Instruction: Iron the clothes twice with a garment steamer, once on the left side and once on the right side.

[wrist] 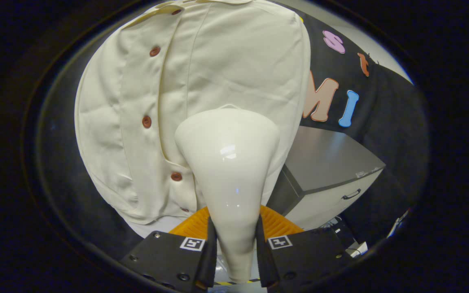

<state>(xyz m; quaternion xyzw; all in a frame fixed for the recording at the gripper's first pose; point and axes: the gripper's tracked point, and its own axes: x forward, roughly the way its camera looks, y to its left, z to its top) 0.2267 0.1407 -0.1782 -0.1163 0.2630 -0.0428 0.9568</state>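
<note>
Currently my gripper (234,244) is clamped on the steamer (228,162), head against the shirt (218,73) right of the buttons (147,121). Risk: glossy handle slipping, head snagging the placket.

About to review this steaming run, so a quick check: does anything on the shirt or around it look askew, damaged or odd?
Nothing stands out. The gripper is shut on the steamer, whose head meets the cream shirt; the shirt shows only ordinary creases, buttons intact.
</note>
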